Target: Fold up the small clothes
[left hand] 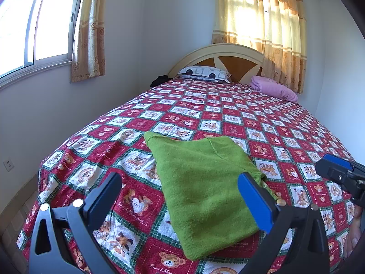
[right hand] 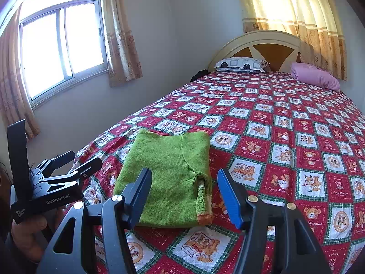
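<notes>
A small green knit sweater (left hand: 203, 187) lies folded into a rectangle near the foot of the bed; it also shows in the right wrist view (right hand: 168, 178), where a striped orange-edged cuff (right hand: 203, 207) sticks out at its near right side. My left gripper (left hand: 180, 203) is open and empty, hovering just above the sweater's near part. My right gripper (right hand: 184, 196) is open and empty, held above the sweater's near right edge. The right gripper shows at the right edge of the left wrist view (left hand: 337, 171), and the left gripper at the left of the right wrist view (right hand: 75, 162).
The bed (left hand: 262, 123) has a red and white teddy-bear quilt. A patterned pillow (left hand: 205, 73) and a folded pink blanket (left hand: 273, 88) lie by the headboard (left hand: 230, 59). A wall with a window (left hand: 36, 22) runs along the bed's left side.
</notes>
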`<state>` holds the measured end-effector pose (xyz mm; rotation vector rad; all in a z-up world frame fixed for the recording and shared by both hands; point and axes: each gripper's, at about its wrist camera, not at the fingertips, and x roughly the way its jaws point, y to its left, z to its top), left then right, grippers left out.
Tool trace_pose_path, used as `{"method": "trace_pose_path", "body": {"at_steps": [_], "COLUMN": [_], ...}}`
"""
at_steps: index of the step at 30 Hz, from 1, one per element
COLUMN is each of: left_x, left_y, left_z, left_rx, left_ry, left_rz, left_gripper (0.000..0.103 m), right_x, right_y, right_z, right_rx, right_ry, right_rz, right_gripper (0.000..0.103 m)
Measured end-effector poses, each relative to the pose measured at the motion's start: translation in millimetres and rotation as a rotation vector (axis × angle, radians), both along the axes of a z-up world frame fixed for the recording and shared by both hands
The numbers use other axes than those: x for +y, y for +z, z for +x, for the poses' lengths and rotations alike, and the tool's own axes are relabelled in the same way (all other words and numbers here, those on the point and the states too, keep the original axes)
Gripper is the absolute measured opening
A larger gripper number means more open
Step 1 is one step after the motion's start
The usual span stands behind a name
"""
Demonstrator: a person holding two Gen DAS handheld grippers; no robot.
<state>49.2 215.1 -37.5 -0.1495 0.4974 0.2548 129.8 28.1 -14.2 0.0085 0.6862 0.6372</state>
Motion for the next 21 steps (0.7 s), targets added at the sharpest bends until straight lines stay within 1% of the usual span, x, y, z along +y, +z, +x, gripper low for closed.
{"method": "trace_pose_path", "body": {"at_steps": [21], "left_x": [-0.8], "left_y": [0.3], "left_z": [-0.6], "left_rx": [0.000], "left_ry": [0.001], "left_rz": [0.000], "left_gripper": [0.103], "right_x": [3.3], "right_y": [-0.4], "right_z": [-4.2], "right_rx": [0.000], "right_ry": [0.011], "right_rz": [0.010], "right_gripper": [0.061]}}
